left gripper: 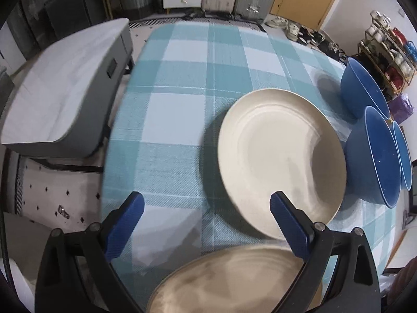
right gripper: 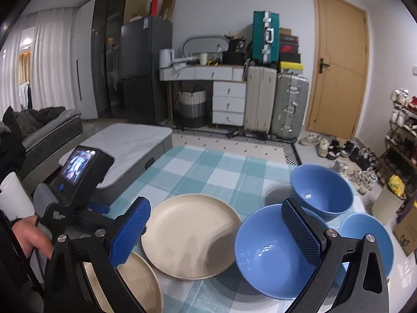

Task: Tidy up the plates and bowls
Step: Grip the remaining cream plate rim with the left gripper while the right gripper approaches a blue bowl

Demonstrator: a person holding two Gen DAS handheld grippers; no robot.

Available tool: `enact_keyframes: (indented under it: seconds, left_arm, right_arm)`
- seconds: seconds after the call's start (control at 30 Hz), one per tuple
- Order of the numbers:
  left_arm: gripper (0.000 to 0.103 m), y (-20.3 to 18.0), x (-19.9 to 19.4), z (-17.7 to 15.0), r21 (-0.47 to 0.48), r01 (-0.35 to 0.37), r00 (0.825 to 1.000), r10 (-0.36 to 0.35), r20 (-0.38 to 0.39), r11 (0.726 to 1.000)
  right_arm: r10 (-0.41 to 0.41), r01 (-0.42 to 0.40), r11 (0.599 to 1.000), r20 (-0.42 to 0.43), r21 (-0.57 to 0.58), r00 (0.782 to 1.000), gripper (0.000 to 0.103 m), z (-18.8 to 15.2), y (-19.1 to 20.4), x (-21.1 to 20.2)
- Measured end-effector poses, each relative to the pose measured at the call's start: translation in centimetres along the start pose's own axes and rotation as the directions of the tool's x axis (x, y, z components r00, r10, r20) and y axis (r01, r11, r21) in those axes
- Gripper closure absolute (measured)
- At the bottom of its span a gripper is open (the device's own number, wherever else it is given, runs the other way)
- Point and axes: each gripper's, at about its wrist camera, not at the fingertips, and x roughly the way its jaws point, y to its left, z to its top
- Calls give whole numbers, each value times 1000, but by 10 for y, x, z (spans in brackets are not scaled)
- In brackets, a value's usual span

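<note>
A cream plate (left gripper: 281, 154) (right gripper: 190, 234) lies on the checked tablecloth (left gripper: 177, 99) (right gripper: 208, 169). A second cream plate (left gripper: 229, 284) (right gripper: 140, 284) lies nearer, at the table's front edge. Three blue bowls stand to the right: a far one (left gripper: 362, 88) (right gripper: 322, 189), a near one (left gripper: 370, 159) (right gripper: 271, 253), and a third (left gripper: 404, 154) (right gripper: 365, 237) behind it. My left gripper (left gripper: 206, 208) is open and empty, over the near plate. My right gripper (right gripper: 216, 219) is open and empty, above the plate and the near bowl.
A grey low table (left gripper: 65, 86) (right gripper: 130, 146) stands left of the table. Suitcases (right gripper: 276, 104), a drawer unit (right gripper: 228, 104), a shoe rack (left gripper: 385, 52) and shoes (right gripper: 336, 148) line the far side. A hand (right gripper: 31, 237) holds the left gripper's body (right gripper: 78, 180).
</note>
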Motion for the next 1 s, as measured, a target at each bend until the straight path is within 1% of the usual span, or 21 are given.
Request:
enact_keyframes:
  seconds: [0.1,0.3,0.4,0.43,0.47,0.53,0.57,0.63,0.67,0.73,0.8,0.83,0.9,0.93,1.0]
  left_arm:
    - [5,-4,11,7,14,1,1000,0,-30,1000]
    - [7,1,25,19,-14,55,996,-56,-68,998]
    - [17,0,29,21,0,53,995,-52,-80,999]
    - [18,0,29,21,6,58,995,-58,-84,998]
    - [21,0,30,21,11,64,994,-63,-87,998]
    - [42,1,31,22,9,75,992,-73,-101,997]
    - [46,2,32,22,6,80,991,-79,-104,997]
    - [58,4,33,22,-3,102,988,-101,-113,995]
    - [60,4,33,22,-5,111,987,-111,-120,994]
    - [71,5,34,22,-9,132,983,-132,-130,991]
    - [77,5,33,22,-9,129,983,-129,-133,992]
    - [82,5,33,21,-4,129,983,-128,-133,992]
    - [85,6,33,21,-4,130,982,-129,-135,992]
    - [87,6,33,20,-3,131,982,-130,-135,991]
    - [90,4,35,20,3,137,981,-135,-142,991]
  right_arm:
    - [24,-24,1000,-37,-18,999,1,1,2,15]
    - [49,-51,998,-91,-22,995,1,11,0,41]
    - [62,-65,998,-118,-19,991,1,15,-1,53]
    - [69,-73,997,-138,-21,988,1,18,0,60]
    - [68,-72,997,-149,-22,987,1,19,1,63]
    - [63,-68,997,-163,-28,985,1,26,3,74]
    - [66,-71,997,-166,-26,984,1,28,2,77]
    - [69,-73,997,-185,-13,980,1,35,1,86]
    - [79,-82,997,-203,-5,976,1,37,1,92]
    - [81,-82,997,-231,6,969,1,40,0,102]
    - [80,-80,997,-250,8,965,1,41,0,109]
    - [75,-76,997,-262,6,962,1,41,1,112]
    - [86,-88,996,-278,5,957,1,39,2,116]
    - [104,-106,994,-283,8,953,1,38,2,118]
    - [110,-112,994,-290,11,951,1,36,3,119]
